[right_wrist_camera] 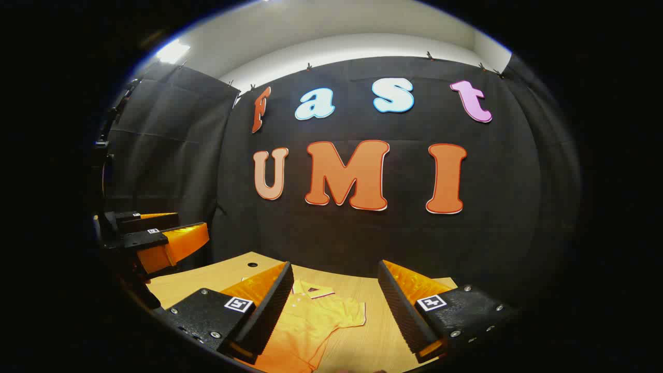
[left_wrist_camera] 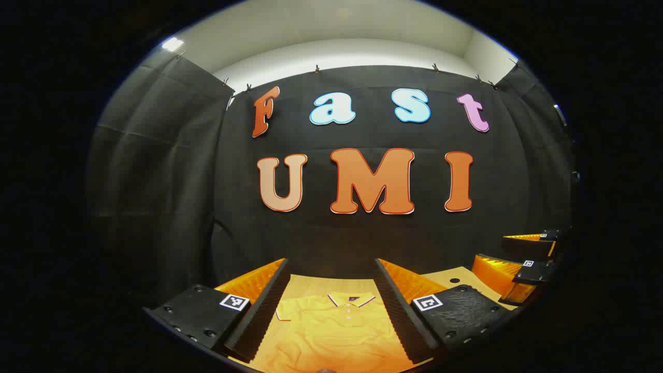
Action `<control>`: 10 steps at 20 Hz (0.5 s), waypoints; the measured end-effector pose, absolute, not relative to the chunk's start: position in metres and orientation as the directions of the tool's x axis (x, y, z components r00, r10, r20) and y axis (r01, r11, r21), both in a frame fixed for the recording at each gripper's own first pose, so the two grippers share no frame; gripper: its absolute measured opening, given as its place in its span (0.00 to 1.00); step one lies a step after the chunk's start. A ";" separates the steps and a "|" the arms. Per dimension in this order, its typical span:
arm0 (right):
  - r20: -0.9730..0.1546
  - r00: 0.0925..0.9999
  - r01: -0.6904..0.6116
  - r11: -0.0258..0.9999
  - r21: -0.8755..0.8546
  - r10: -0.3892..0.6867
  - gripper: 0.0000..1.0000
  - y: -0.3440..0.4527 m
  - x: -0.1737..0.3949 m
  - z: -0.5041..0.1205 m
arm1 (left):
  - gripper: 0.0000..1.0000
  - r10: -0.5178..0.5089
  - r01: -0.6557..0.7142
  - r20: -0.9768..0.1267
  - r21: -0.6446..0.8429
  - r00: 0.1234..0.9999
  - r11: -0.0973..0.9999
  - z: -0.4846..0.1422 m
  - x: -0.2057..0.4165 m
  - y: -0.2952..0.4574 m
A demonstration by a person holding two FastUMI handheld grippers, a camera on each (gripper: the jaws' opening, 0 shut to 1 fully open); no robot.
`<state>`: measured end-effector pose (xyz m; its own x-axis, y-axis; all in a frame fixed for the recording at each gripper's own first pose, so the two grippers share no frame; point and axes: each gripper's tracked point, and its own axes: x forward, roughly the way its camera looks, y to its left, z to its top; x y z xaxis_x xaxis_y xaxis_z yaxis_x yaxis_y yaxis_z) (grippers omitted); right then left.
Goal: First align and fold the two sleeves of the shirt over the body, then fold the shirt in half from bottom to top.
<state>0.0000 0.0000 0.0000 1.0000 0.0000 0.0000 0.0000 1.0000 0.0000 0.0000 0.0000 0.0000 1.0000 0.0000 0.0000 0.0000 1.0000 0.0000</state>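
Left gripper (left_wrist_camera: 331,290) and right gripper (right_wrist_camera: 334,290), each held above a wooden table (right_wrist_camera: 217,280). A yellow polo shirt (left_wrist_camera: 331,331) lies flat on the table, face up, at 6 o'clock in the left gripper view, between that gripper's fingers. In the right gripper view the shirt (right_wrist_camera: 311,321) sits at about 6 to 7 o'clock, with one short sleeve (right_wrist_camera: 347,313) spread out toward 3 o'clock.

Orientation: the collar (left_wrist_camera: 351,299) points to 12 o'clock, toward the booth wall; the hem lies below the lower edge of both views. The long axis thus runs from 6 to 12 o'clock, away from the person. The other sleeve (left_wrist_camera: 285,311) reaches toward 9 o'clock in the left gripper view.

Fingers: both grippers stand wide apart and hold nothing; neither touches the cloth. The left gripper also appears at 9 o'clock in the right gripper view (right_wrist_camera: 155,235), and the right gripper at 3 o'clock in the left gripper view (left_wrist_camera: 523,259), each likewise spread.

Step in hand, as judged: the start of the task. Both sleeves appear unfolded, so the sleeve fold is not yet done. The next move calls for lowering each gripper to its own sleeve, pinching the outer edge, and carrying it inward over the body, evenly on both sides.
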 end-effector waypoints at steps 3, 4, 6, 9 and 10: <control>0.028 1.000 0.005 1.000 0.009 -0.005 0.99 -0.008 0.001 -0.002 | 0.99 0.009 -0.008 -0.028 0.020 1.000 1.000 -0.012 -0.006 -0.007; 0.011 1.000 -0.002 1.000 0.011 0.002 0.99 -0.005 0.000 -0.008 | 0.99 0.000 0.000 -0.034 0.023 0.999 1.000 -0.016 -0.009 -0.010; -0.001 1.000 -0.008 1.000 0.004 0.008 0.99 -0.002 -0.001 -0.010 | 0.98 0.002 -0.001 -0.023 0.038 1.000 0.999 -0.012 -0.006 -0.005; -0.027 1.000 0.014 1.000 0.003 -0.014 0.99 0.001 0.001 -0.015 | 0.98 -0.019 0.020 -0.030 0.053 0.999 0.998 -0.013 0.008 -0.003; -0.029 0.999 0.033 0.999 -0.005 -0.033 0.99 0.001 0.003 -0.012 | 0.99 -0.031 0.033 -0.026 0.065 0.999 0.997 -0.010 0.014 -0.003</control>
